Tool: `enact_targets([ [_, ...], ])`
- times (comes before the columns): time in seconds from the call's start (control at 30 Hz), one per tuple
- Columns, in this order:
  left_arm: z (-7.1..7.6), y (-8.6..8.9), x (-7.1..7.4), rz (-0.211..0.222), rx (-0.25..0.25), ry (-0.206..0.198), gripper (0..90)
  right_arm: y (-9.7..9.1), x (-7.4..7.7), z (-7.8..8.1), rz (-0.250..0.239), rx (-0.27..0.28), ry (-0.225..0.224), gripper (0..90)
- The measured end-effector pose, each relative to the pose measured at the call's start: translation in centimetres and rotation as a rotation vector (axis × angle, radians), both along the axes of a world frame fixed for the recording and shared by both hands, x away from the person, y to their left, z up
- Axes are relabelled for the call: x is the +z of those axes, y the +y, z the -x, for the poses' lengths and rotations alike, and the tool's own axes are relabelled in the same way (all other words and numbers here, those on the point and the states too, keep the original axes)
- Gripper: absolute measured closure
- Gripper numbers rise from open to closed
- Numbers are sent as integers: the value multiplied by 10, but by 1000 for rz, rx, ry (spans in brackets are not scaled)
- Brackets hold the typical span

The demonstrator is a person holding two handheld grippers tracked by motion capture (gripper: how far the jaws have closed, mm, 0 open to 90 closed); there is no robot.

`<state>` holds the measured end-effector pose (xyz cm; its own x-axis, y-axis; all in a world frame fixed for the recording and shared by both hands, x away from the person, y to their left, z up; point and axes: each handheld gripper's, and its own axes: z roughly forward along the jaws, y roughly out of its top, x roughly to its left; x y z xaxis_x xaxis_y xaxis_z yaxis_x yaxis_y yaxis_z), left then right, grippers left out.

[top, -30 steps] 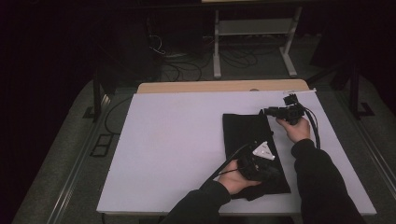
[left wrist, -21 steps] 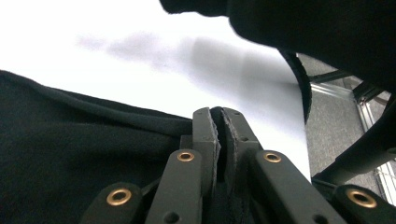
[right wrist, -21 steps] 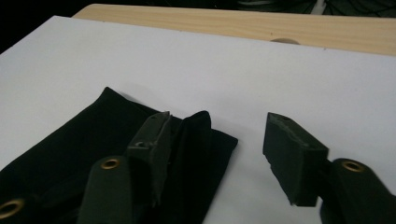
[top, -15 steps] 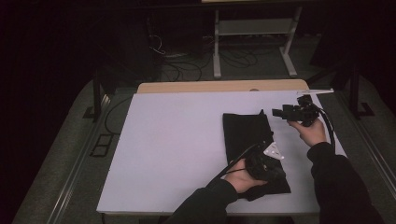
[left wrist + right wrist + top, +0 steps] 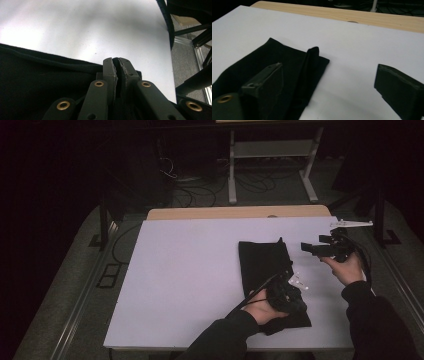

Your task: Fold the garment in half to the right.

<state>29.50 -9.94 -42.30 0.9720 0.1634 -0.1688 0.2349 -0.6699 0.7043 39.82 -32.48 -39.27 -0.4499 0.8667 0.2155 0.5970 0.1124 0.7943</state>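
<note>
Folding job by the look of it: one black cloth (image 5: 267, 280) lies folded into a long strip on the right half of the white surface (image 5: 190, 280), and both tools are working it. Left tool (image 5: 285, 295) sits low on the near end of the strip, jaws pressed together; in the left gripper view they meet right at the cloth's hem (image 5: 62, 62), so I'd say it's pinching the edge to pin that end down, though whether fabric is actually between the pads I can't quite tell. Right tool (image 5: 312, 248) hangs just off the far right corner of the cloth, clear of it, jaws wide apart with nothing between them; they've just been opening. My guess is it let go of the far corner after laying it over, which would explain the little raised ridge of fabric (image 5: 312, 53) standing up at that end. Count: one cloth, two tools, one surface, plus a small white tag or bit of plastic (image 5: 298, 281) just beside the cloth's right edge, can't make out what it is
</note>
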Motion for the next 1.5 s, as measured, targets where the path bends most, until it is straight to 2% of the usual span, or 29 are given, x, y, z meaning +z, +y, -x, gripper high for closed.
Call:
enact_targets([
  [0.17,-1,0,0,8,-3,7,792,-4,-1,10,-2,-14,-23,37],
  [0.3,0,1,2,31,-10,20,704,-5,1,16,1,-12,-48,20],
  [0.37,0,2,4,42,-11,40,658,-6,1,18,-1,-13,-51,6],
  [0.4,1,3,4,40,-11,41,597,-6,1,21,-4,-14,-54,2],
  [0.47,0,4,6,42,-10,21,551,-7,0,22,3,-14,-52,0],
  [0.6,0,9,10,60,9,10,421,-9,-1,26,3,-15,-52,0],
  [0.8,-2,21,14,99,40,13,241,-10,0,34,7,-8,-60,0],
  [1.13,-6,39,19,106,70,-12,21,-10,3,47,1,8,-63,0],
  [1.5,-9,59,23,105,97,-41,0,-10,3,61,1,28,-64,0],
])
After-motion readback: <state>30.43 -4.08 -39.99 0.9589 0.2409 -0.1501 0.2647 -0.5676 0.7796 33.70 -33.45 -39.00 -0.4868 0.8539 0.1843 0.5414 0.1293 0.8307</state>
